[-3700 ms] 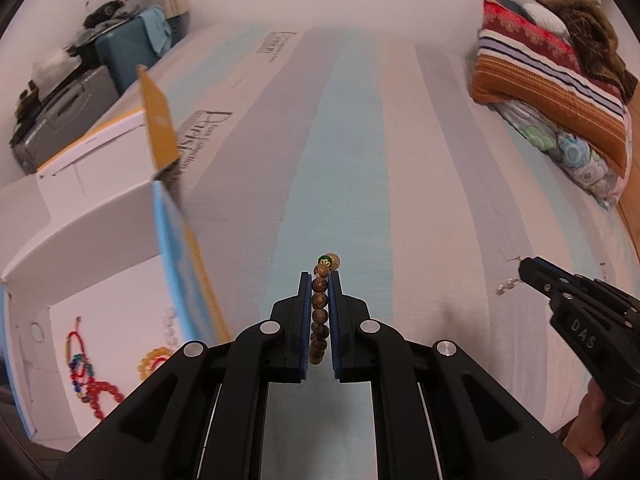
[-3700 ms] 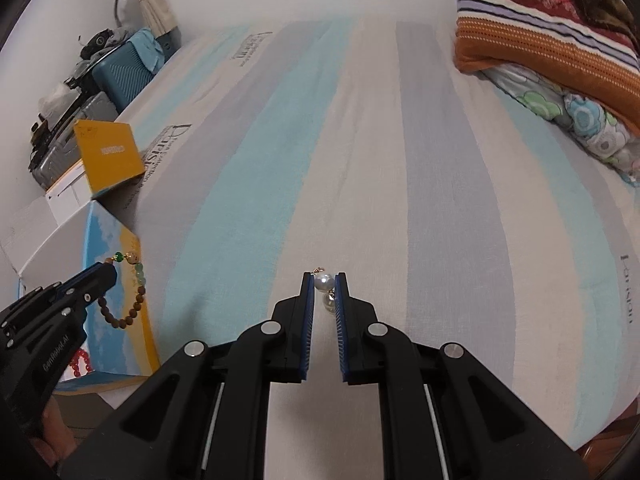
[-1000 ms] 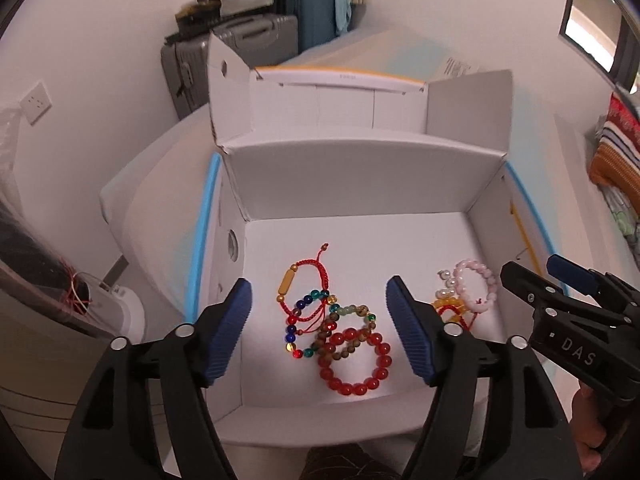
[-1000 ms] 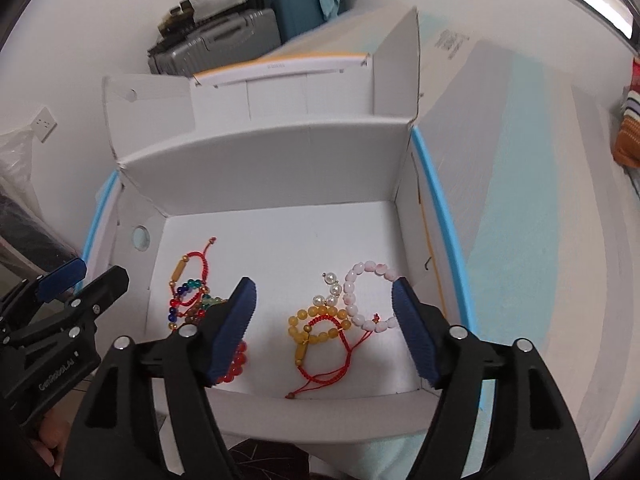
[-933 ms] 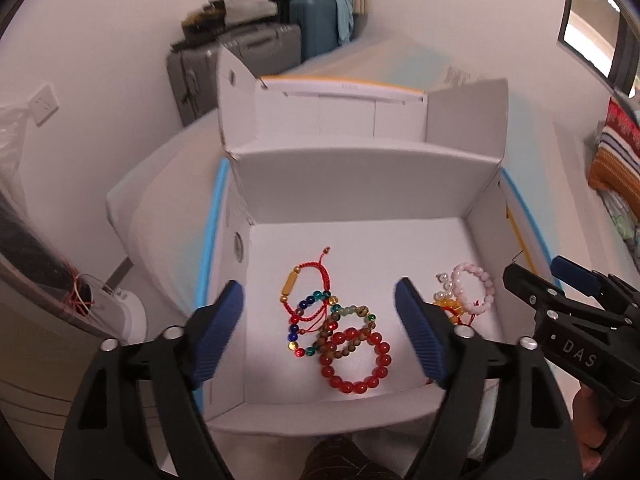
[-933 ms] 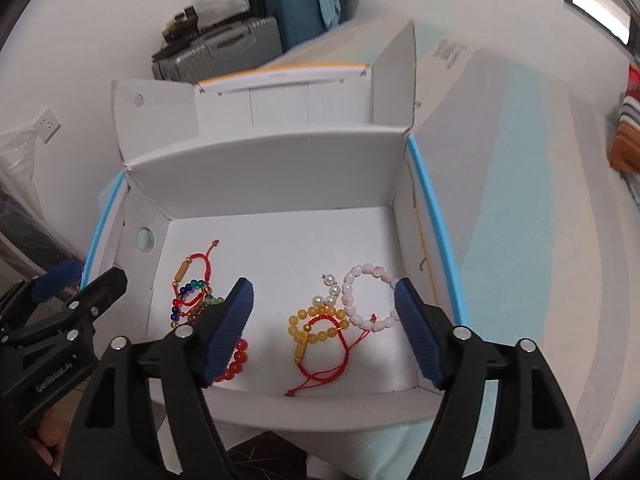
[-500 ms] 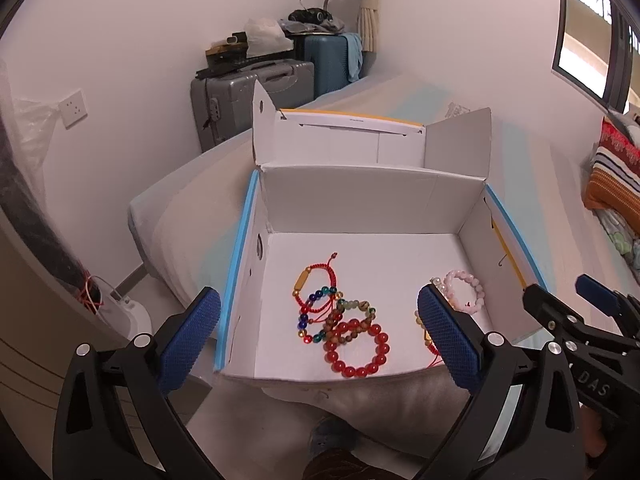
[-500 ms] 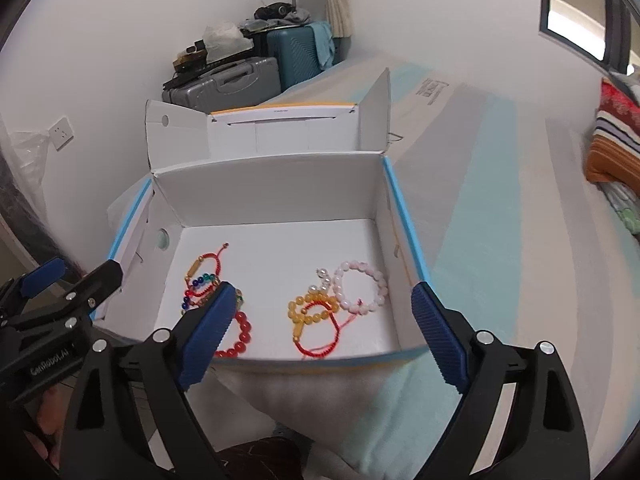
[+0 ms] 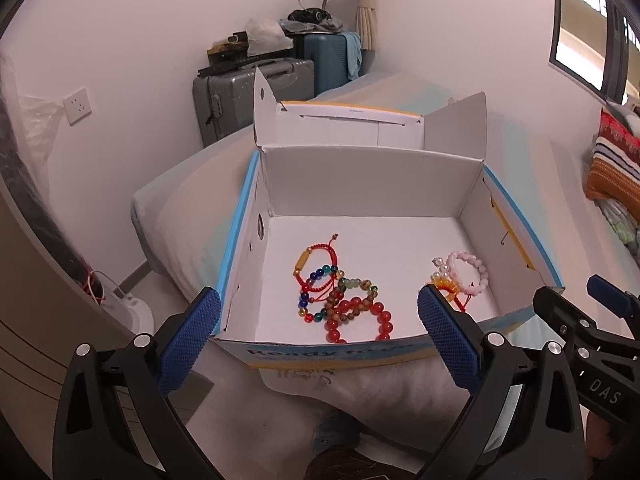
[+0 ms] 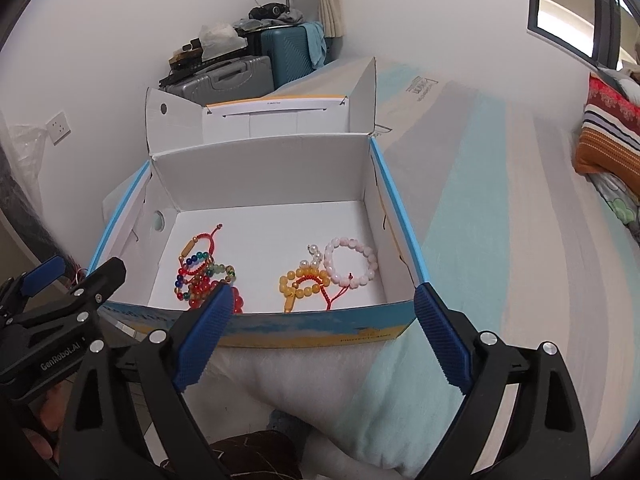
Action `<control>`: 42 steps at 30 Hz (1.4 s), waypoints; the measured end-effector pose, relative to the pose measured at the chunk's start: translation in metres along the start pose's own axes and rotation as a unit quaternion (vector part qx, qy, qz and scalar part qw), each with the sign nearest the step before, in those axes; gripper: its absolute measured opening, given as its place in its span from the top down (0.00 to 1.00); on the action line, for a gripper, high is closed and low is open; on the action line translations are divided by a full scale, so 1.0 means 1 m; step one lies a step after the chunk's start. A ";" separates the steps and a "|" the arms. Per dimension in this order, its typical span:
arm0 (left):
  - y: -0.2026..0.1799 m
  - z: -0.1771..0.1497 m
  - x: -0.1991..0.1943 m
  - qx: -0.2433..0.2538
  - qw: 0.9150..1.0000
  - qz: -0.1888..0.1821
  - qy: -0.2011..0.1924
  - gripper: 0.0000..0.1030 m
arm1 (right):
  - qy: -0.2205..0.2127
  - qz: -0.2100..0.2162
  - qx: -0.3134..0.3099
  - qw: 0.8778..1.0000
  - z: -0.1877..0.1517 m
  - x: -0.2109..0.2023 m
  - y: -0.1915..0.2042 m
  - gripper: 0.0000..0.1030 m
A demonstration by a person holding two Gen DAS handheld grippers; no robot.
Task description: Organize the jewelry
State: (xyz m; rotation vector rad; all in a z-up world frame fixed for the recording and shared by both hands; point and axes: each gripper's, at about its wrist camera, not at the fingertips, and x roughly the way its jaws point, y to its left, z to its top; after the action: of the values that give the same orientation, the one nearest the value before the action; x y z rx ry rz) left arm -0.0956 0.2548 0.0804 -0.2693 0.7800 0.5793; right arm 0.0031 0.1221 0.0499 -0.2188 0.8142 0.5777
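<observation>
At nine o'clock in the right wrist view, the left gripper [image 10: 60,280] is hanging beside the open white cardboard box with blue-edged walls [image 10: 394,208], its jaws gaping as wide as they go and holding nothing. Inside the box, toward its eight o'clock corner, a tangle of red-cord, multicoloured and brown wooden bead bracelets [image 9: 340,296] is lying on the white floor; toward four o'clock a yellow bead bracelet on red cord [image 10: 302,286], a small pearl piece [image 10: 314,256] and a pink bead bracelet [image 10: 352,262] are resting together. The right gripper [image 10: 320,334] is hovering just short of the near wall; its jaws have just been opening, standing wide and empty. The drop-off appears to be finishing. The next move is probably turning toward the striped bed [image 10: 500,240] at three o'clock to look for remaining jewelry, though none is showing there.
</observation>
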 end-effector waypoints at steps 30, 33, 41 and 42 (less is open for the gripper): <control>-0.003 -0.013 0.002 0.012 1.000 0.001 0.010 0.06 | 0.010 -0.002 0.003 1.000 -0.008 0.007 -0.001 0.15; -0.003 -0.014 0.003 0.011 1.000 0.001 0.009 0.06 | 0.011 -0.003 0.002 1.000 -0.009 0.008 -0.001 0.15; -0.002 -0.015 0.006 0.006 1.000 -0.002 0.014 0.06 | 0.012 0.000 0.003 1.000 -0.009 0.009 -0.001 0.15; -0.002 -0.015 0.005 0.006 1.000 -0.001 0.013 0.06 | 0.012 0.000 0.003 1.000 -0.010 0.009 -0.001 0.15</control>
State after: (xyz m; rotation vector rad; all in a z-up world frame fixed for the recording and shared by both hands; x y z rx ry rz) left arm -0.1003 0.2487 0.0662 -0.2678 0.8074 0.5694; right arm 0.0029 0.1210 0.0363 -0.2208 0.8385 0.5734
